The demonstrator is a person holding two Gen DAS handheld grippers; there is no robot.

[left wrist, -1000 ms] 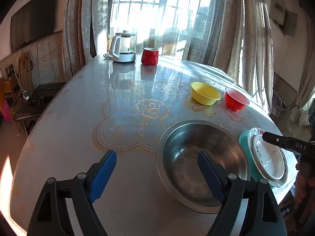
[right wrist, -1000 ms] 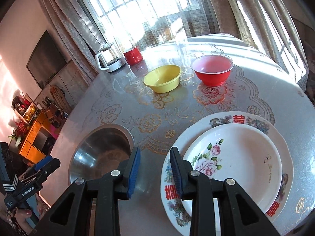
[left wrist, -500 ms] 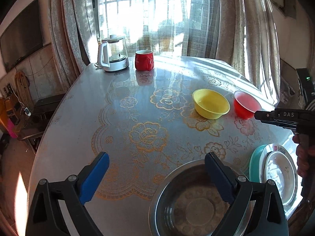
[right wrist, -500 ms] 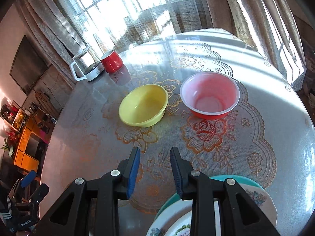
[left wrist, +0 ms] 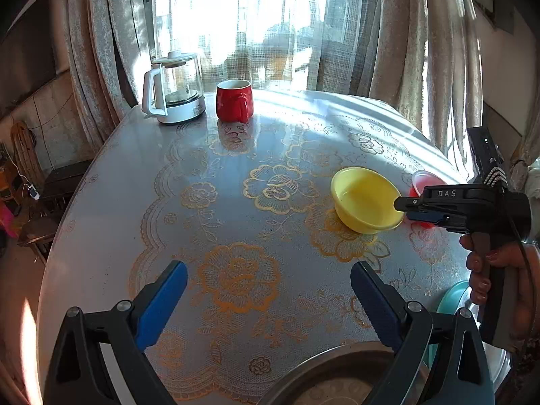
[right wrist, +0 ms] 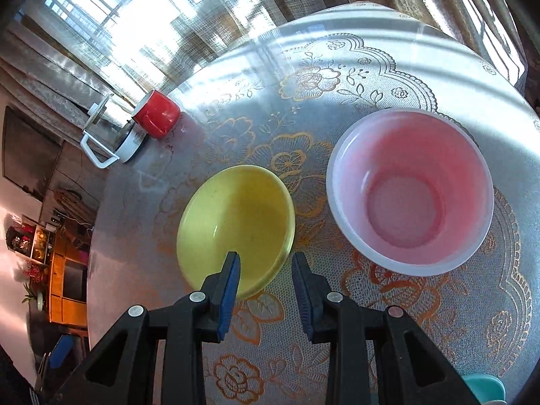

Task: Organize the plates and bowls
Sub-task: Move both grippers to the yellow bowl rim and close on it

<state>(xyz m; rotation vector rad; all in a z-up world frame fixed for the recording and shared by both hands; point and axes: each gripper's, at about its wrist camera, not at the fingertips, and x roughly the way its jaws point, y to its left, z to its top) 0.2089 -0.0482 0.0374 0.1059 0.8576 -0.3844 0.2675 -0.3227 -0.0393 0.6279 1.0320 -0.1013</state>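
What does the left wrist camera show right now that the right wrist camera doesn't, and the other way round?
Left wrist only: the steel basin rim at the bottom edge, the open left gripper over bare tablecloth, and the hand holding the right gripper.

Right wrist only: the red bowl's empty inside, and the right gripper, partly open, straddling the yellow bowl's near rim.

Both: yellow bowl, red bowl, red mug, kettle, a sliver of the teal plate.
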